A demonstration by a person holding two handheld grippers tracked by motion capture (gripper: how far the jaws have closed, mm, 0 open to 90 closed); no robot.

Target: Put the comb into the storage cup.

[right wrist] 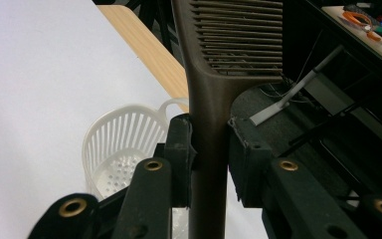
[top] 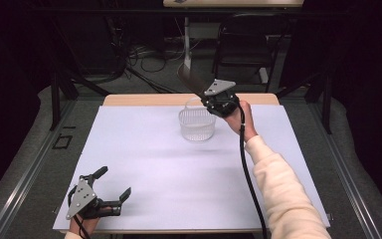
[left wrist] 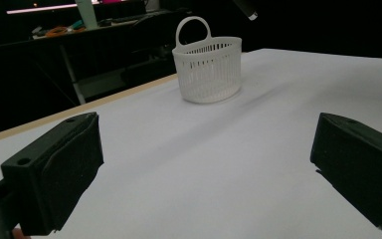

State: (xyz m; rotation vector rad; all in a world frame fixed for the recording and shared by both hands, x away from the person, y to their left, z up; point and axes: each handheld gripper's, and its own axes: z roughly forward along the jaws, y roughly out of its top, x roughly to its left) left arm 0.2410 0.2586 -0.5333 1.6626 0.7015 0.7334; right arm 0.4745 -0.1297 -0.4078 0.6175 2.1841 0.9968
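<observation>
Right gripper (top: 205, 95) at upper centre of the high view, jaws clamped on a dark comb (right wrist: 210, 99), above the white basket (top: 197, 124), left gripper (top: 113, 183) at lower left, jaws wide, nothing between them

I've got a dark brown plastic comb (right wrist: 214, 74) clamped in my right gripper (right wrist: 209, 149), smooth with a dull sheen. Just below those jaws sits the white plastic basket (top: 197, 124), slatted and slightly glossy. Ahead of my left gripper (top: 110, 183) the table (top: 144, 164) cover looks matt white, paper-like; pale wood edges its far side. The left pads (left wrist: 74, 164) look matt black and rubbery.
</observation>
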